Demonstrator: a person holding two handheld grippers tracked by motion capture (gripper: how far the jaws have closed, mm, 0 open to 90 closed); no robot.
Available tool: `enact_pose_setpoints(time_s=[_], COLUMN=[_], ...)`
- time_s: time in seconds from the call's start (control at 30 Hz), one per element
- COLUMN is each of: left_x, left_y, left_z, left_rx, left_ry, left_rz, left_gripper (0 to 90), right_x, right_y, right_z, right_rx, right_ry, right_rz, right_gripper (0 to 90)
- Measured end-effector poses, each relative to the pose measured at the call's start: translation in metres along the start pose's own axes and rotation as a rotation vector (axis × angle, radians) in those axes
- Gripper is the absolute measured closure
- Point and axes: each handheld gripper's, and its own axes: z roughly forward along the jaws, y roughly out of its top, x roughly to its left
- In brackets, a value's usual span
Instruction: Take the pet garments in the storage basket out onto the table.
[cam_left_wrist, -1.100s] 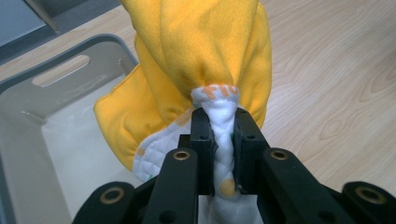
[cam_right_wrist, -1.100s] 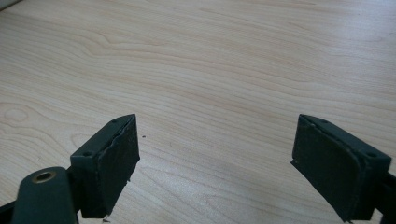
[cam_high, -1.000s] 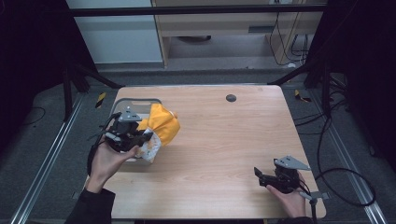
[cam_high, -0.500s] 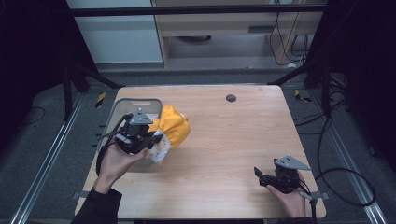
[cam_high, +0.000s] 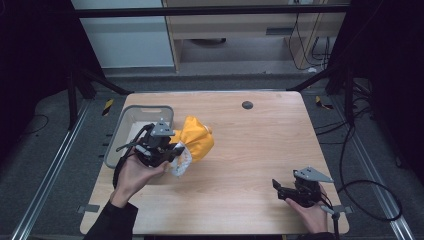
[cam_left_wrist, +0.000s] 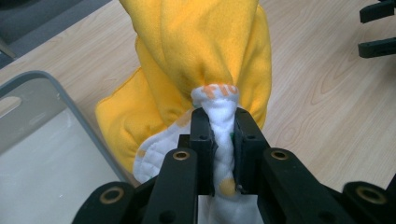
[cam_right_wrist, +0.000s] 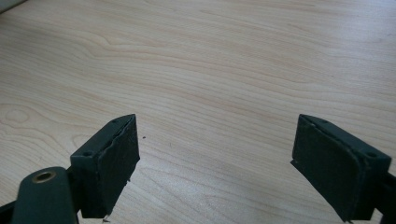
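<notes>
Wood grain runs under the right gripper, which sits low at the near right corner of the table, held by the person's right hand; in the right gripper view its jaws stand wide apart with nothing between them, only bare tabletop beneath. Across the near edge to the left, the person's left hand comes up from a dark sleeve and carries the left gripper over the left part of the table. Its jaws are pressed together on a bunched white, quilted edge of a yellow cloth, and the left gripper view shows that white fold squeezed tight between the two black pads, with orange marks on the gathered fabric just above them. The rest of the cloth bulges out beyond the jaws as a rounded yellow bundle over the wood, toward the table's middle. Just beside it on the left, touching or nearly touching the hand's far side, stands a grey plastic bin at the table's left edge, its pale inside partly visible. Farther off, near the back edge, a small dark round hole sits in the tabletop, well apart from both grippers. Beyond the table lie grey floor and cables.
</notes>
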Motion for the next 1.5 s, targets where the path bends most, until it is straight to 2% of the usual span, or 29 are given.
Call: enact_pose_setpoints(time_s=[0.53, 0.93, 1.17, 1.5], left_x=[-0.013, -0.023, -0.03, -0.037], left_y=[-0.013, -0.026, -0.03, -0.033], left_z=[0.026, 0.057, 0.072, 0.084], left_rx=[0.028, 0.059, 0.084, 0.097], left_ry=[-0.058, -0.11, -0.124, -0.138], left_rz=[0.014, 0.015, 0.034, 0.04], left_gripper=[80.4, 80.4, 80.4, 80.4], right_x=[0.0, 0.001, 0.0, 0.001], right_y=[0.0, 0.0, 0.0, -0.001], right_z=[0.0, 0.0, 0.0, 0.0], right_rx=[0.0, 0.002, 0.0, 0.0], right_ry=[-0.002, -0.001, -0.004, -0.003], right_rz=[-0.004, 0.002, -0.004, -0.008], right_gripper=[14.5, 14.3, 14.2, 14.3])
